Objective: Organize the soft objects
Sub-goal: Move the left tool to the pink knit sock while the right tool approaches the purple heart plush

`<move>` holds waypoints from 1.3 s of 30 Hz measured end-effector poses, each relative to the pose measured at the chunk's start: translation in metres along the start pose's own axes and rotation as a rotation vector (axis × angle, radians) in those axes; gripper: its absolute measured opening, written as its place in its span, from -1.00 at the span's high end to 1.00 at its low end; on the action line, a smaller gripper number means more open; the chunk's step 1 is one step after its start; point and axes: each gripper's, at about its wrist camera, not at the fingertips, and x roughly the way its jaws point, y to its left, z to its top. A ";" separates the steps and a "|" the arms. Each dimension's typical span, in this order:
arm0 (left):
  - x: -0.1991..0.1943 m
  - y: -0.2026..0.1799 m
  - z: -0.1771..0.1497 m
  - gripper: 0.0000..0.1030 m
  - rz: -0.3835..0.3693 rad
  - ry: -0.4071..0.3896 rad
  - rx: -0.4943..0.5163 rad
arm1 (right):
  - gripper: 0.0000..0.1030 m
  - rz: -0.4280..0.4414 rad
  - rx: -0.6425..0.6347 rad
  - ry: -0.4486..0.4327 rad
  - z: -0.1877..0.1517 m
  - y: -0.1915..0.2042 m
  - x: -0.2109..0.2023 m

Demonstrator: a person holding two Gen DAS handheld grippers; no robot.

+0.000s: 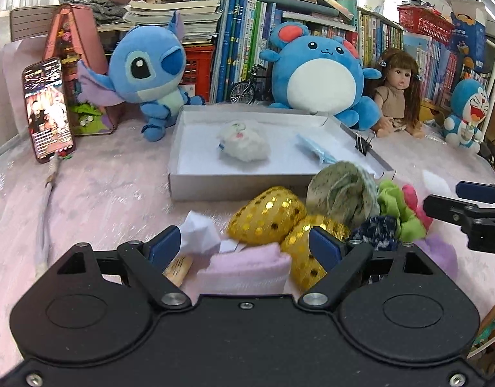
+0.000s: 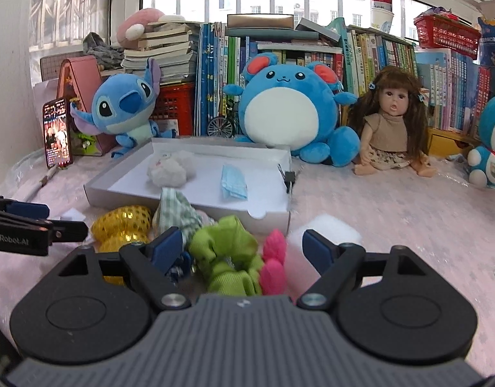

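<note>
A shallow white box (image 1: pixel 234 187) (image 2: pixel 189 203) holds a white fluffy toy (image 1: pixel 244 143) (image 2: pixel 168 169) and a blue face mask (image 1: pixel 317 151) (image 2: pixel 233 182). A pile of soft items lies in front of it: gold sequinned pouches (image 1: pixel 267 214) (image 2: pixel 121 222), a green-patterned drawstring bag (image 1: pixel 342 190) (image 2: pixel 176 211), a green scrunchie (image 1: pixel 397 206) (image 2: pixel 226 254), a pink item (image 2: pixel 273 262) and a dark blue scrunchie (image 1: pixel 375 230). My left gripper (image 1: pixel 244 245) is open over a lilac sock (image 1: pixel 246 271). My right gripper (image 2: pixel 244 248) is open around the green scrunchie.
Plush toys stand behind the box: Stitch (image 1: pixel 147 74), a round blue mouse (image 1: pixel 318 71), a doll (image 1: pixel 397 93) and Doraemon (image 1: pixel 468 109). A phone (image 1: pixel 47 109) leans at the left. Books fill the back. A binder clip (image 1: pixel 363 143) is on the box's right edge.
</note>
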 end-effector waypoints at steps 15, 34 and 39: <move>-0.013 0.006 -0.039 -0.67 0.054 0.038 0.053 | -0.73 -0.050 -0.115 0.076 -0.043 0.003 -0.018; 0.007 -0.004 -0.036 -0.34 0.018 0.050 -0.008 | -0.77 -0.027 -0.154 0.109 -0.056 0.017 -0.002; 0.011 -0.004 -0.036 -0.25 0.018 0.057 -0.014 | -0.77 -0.020 -0.160 0.113 -0.056 0.022 0.004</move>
